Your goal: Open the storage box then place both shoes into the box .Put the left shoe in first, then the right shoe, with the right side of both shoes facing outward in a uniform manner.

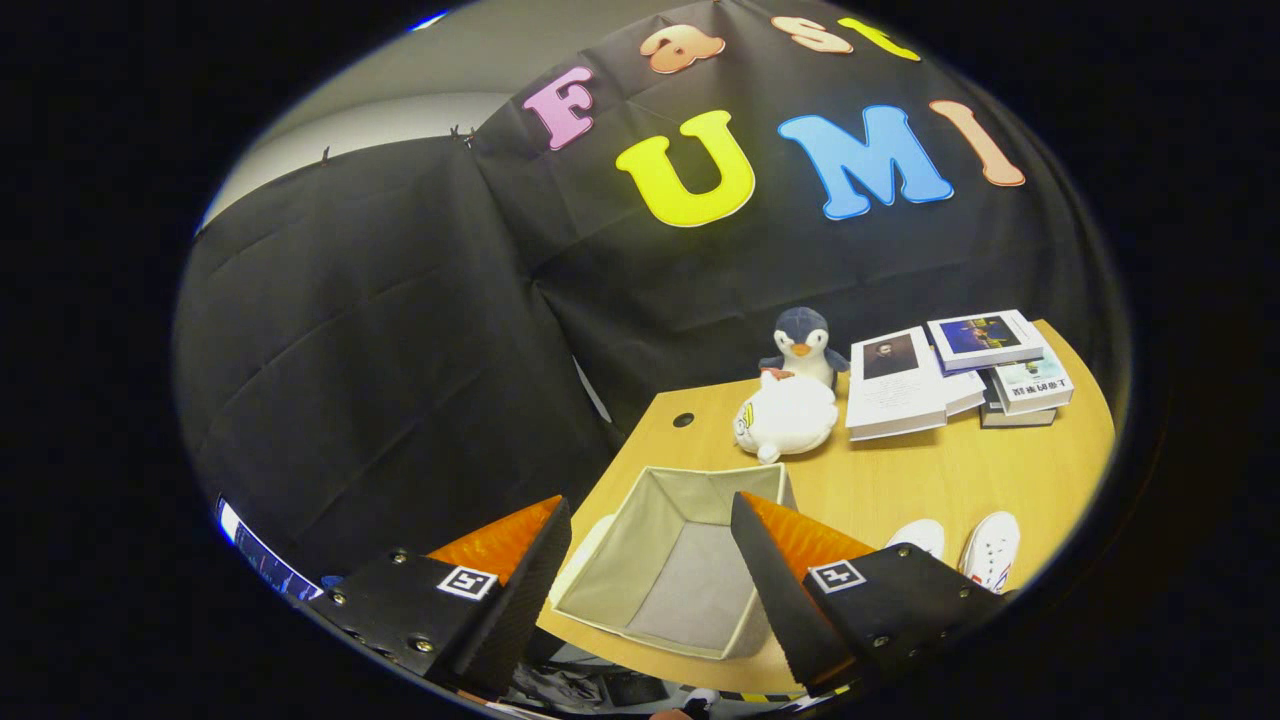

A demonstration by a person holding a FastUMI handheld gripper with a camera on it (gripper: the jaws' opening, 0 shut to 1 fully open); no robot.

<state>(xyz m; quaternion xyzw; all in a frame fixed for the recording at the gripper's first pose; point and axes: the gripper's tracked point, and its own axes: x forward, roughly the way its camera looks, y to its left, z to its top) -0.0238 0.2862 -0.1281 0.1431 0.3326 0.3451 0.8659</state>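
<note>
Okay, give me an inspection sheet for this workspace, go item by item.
Surface: wooden table, round hole at its far end.
Job's things: storage box open, inside bare; two white shoes beside it.
Clutter: penguin plush, white plush, books beyond the box.
Gripper: gripper open above the box, holding nothing.
Cables: nothing seen.
Surroundings: black cloth wall.

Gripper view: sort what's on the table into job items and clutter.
For the job:
- storage box, open, seen between the spread tongs, which hold nothing
- two white shoes, right of the box

Just lying about:
- penguin plush
- white plush
- stack of books
</note>
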